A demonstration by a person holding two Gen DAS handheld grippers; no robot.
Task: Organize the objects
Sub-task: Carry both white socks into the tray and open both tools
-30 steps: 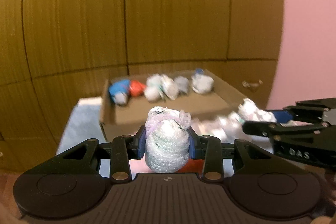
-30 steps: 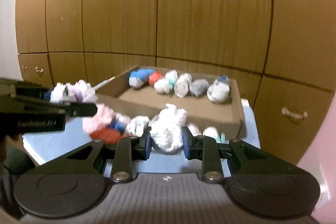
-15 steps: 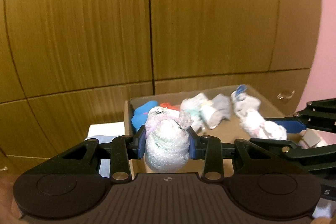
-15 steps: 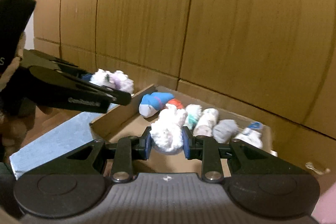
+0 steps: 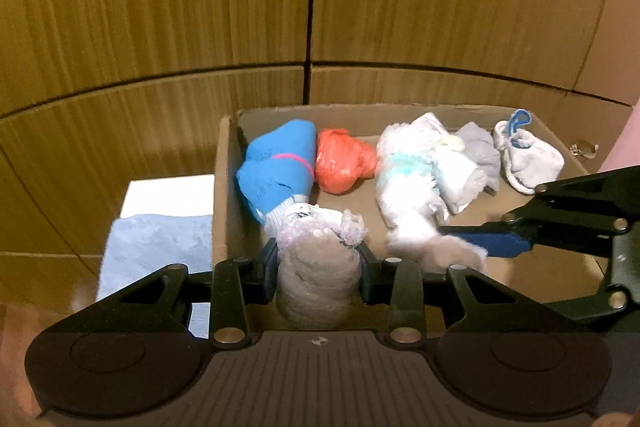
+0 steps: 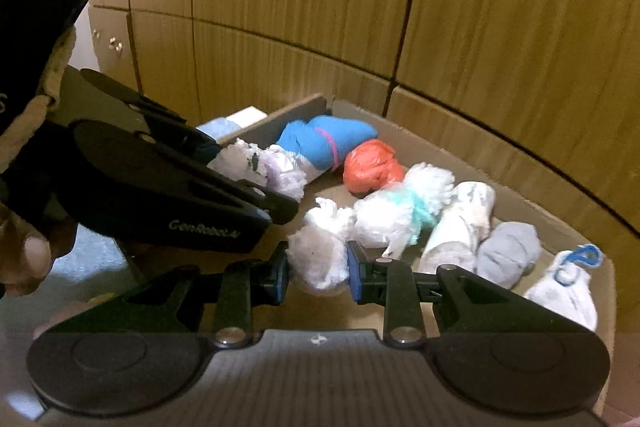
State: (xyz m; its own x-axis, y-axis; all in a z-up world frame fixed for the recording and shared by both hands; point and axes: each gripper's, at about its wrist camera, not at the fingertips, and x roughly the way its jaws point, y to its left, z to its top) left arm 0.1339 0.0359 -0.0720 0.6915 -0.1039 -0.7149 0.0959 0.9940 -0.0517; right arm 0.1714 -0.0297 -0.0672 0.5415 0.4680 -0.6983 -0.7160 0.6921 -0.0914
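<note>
A shallow cardboard box [image 5: 228, 195] [image 6: 520, 203] holds a row of rolled sock bundles along its far wall: blue [image 5: 276, 167] [image 6: 328, 139], orange-red [image 5: 342, 161] [image 6: 372, 167], fluffy white with teal [image 5: 404, 163] [image 6: 396, 211], white [image 5: 456, 171] [image 6: 460, 227], grey [image 5: 480, 147] [image 6: 506, 255], and white with a blue loop [image 5: 528, 159] [image 6: 564, 287]. My left gripper [image 5: 318, 259] [image 6: 256, 167] is shut on a pale lilac-white fluffy bundle [image 5: 316, 267] [image 6: 264, 167] over the box's near left part. My right gripper [image 6: 318, 269] [image 5: 460, 247] is shut on a white fluffy bundle [image 6: 320, 255] [image 5: 432, 247] beside it.
The box stands against brown wooden cabinet doors [image 5: 312, 7]. A light blue cloth [image 5: 156, 247] covers the surface left of the box, with a white strip [image 5: 168, 191] behind it. A hand [image 6: 36, 251] grips the left tool. A pink wall [image 5: 628, 139] lies at far right.
Both grippers have travelled forward and lower, from in front of the box to over its floor, each still gripping its bundle. The loose bundles in front of the box have left view.
</note>
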